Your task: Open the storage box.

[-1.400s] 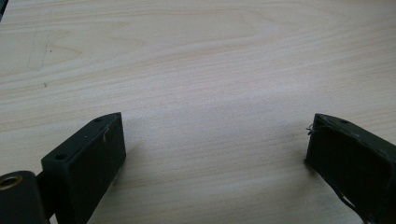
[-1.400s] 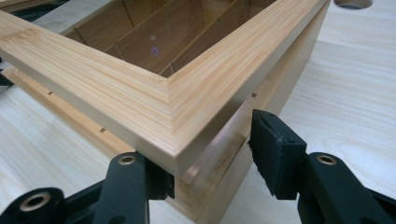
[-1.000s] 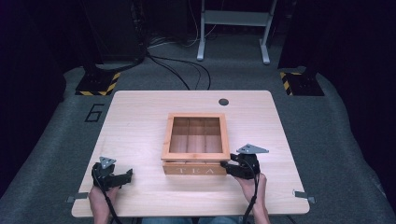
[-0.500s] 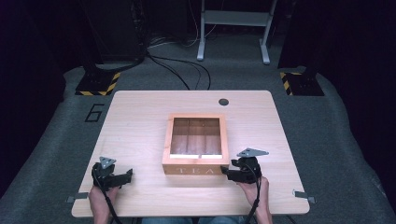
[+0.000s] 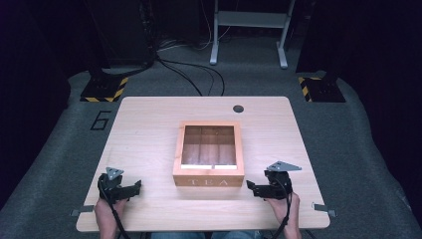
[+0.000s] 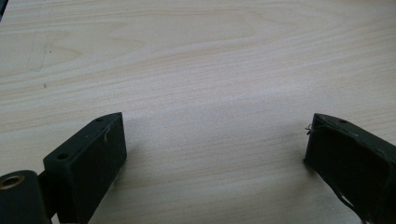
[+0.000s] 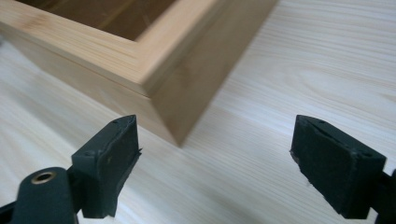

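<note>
Presently: tea box (image 5: 209, 154), lid closed, mid-desk (image 5: 149, 124); right hand-held gripper (image 5: 255, 188) wide, empty, just beside its near right corner; left hand-held gripper (image 5: 133, 187) wide, empty, well apart on bare wood. Likely step, judged: opening the box. Advice: bring the right jaws square to the lid's front edge, not the corner, with the left steadying the base.

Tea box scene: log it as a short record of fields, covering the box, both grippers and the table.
box: wooden tea box with a clear-windowed lid, shut, "TEA" on its front face, near the table's middle
compartments: dividers show through the lid; contents cannot be told
left gripper: open, holding nothing, low over bare wood left of the box
right gripper: open, holding nothing, jaws facing the box's near right corner, apart from it
table: light wood, a dark round hole near its far edge
</note>
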The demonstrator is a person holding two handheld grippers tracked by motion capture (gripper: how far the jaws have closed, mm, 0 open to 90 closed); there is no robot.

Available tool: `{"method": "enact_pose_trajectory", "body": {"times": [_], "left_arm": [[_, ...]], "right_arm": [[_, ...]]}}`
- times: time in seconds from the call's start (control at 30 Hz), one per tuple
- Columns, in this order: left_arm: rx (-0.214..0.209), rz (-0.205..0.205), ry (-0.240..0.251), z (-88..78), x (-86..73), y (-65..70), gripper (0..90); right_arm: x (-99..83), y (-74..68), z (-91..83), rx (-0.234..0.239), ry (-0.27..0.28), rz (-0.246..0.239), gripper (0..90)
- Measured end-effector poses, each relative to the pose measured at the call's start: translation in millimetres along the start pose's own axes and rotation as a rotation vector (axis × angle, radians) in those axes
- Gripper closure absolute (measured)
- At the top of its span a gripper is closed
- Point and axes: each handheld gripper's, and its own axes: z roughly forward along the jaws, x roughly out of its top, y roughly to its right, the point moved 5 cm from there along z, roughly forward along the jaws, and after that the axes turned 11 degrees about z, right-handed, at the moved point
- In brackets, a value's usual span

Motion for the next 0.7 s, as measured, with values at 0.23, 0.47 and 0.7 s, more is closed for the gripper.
{"method": "enact_pose_trajectory", "body": {"times": [0.23, 0.47, 0.7], "left_arm": [[0.0, -0.001, 0.001, 0.1, 0.1, 0.1, 5.0], [0.0, -0.002, 0.001, 0.2, 0.1, 0.1, 4.9], [0.0, 0.0, 0.0, 0.0, 0.0, 0.1, 4.9]], "right_arm": [[-14.2, 46.9, -8.8, -0.124, 0.009, 0.053, 12.6], [-29.2, 88.6, -11.5, -0.208, 0.028, 0.107, 11.7], [-34.7, 100.8, -5.8, -0.282, 0.033, 0.098, 10.0]]}}
